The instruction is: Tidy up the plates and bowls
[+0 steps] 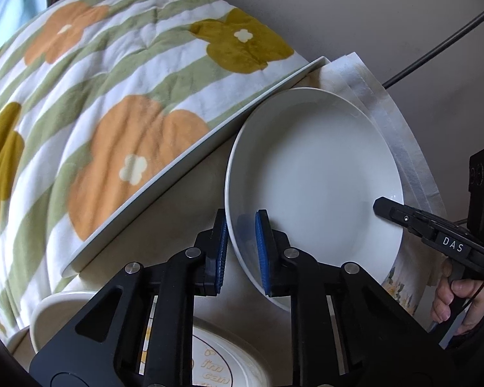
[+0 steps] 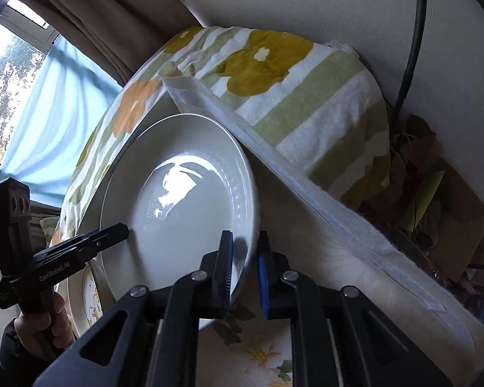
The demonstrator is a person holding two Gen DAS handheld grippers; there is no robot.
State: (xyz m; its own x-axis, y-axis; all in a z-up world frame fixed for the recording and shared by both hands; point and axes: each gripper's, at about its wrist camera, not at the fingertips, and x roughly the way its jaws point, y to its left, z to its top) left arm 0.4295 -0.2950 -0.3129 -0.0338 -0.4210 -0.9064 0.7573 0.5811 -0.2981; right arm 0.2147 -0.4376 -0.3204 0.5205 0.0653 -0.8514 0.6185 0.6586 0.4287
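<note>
Between both grippers a white plate (image 1: 316,177) hung tilted above the tabletop (image 1: 177,213), beside a floral quilt (image 1: 113,96). Left gripper (image 1: 242,251) had its jaws clamped on the near rim; right gripper (image 2: 245,277) pinched the opposite rim. Glazed ceramic seemed stiff, slippery, breakable: rims looked the safest hold.

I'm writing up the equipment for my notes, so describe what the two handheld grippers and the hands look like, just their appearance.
Both the left gripper and the right gripper are matte black linkages with round silver pivot pins and ribbed blue pads lining the jaws. White lettering marks them: "DAS" on the right, "GenRobot.AI" on the left. Each has a pistol handle and an upright black block with small round holes. The right hand shows bare fingers and a dark sleeve.
</note>
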